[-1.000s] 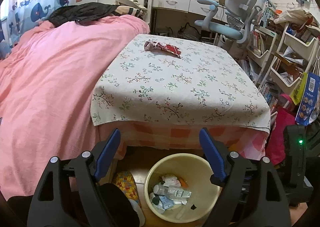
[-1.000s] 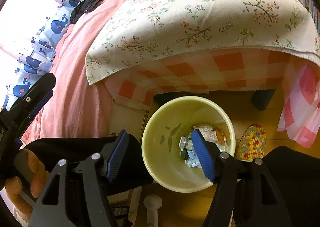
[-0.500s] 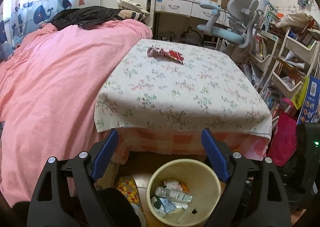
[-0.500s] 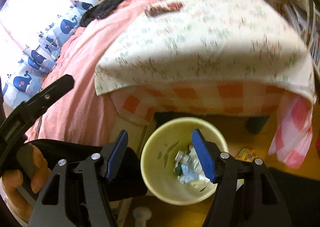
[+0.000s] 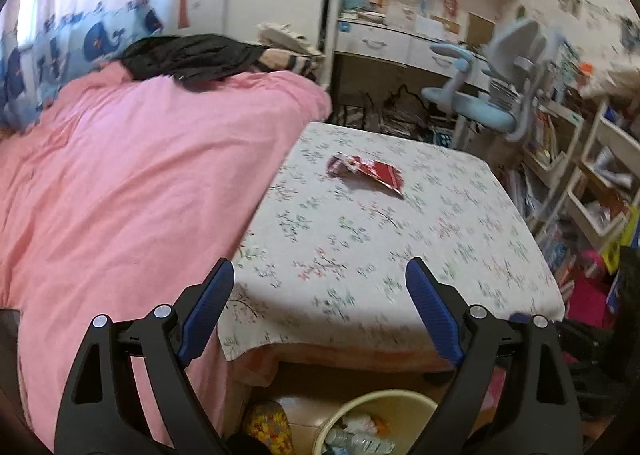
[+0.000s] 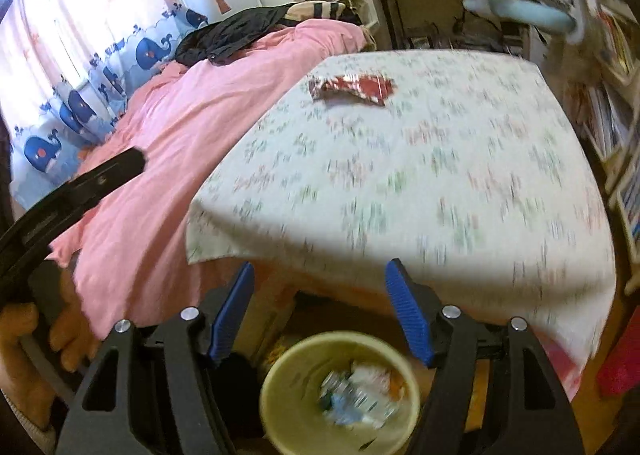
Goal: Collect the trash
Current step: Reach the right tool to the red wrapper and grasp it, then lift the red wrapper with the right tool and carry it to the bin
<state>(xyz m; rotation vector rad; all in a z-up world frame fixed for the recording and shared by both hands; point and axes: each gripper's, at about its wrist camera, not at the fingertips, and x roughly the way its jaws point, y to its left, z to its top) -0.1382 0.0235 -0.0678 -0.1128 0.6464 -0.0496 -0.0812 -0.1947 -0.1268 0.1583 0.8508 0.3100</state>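
Observation:
A crumpled red snack wrapper (image 5: 366, 171) (image 6: 352, 89) lies on the far part of the low table (image 5: 360, 247) (image 6: 440, 175), which has a floral cloth. A cream waste bin (image 5: 376, 399) (image 6: 280, 367) stands on the floor below the table's near edge, with several pieces of trash (image 6: 360, 391) inside. My left gripper (image 5: 320, 267) hangs open and empty above the near table edge. My right gripper (image 6: 320, 268) is over the bin; its jaws are opening and hold nothing. Both are well short of the wrapper.
A bed with a pink duvet (image 5: 120, 195) (image 6: 180, 127) presses against the table's left side, with dark clothing (image 5: 192, 59) on it. A blue desk chair (image 5: 492, 103) and cluttered shelves (image 5: 592, 183) stand behind and right. A hand (image 6: 24, 335) holds the left tool at the lower left.
Both grippers have risen from over the bin and tipped up toward the table. The bin has slid to the bottom of both views, and the wrapper sits nearer the middle.

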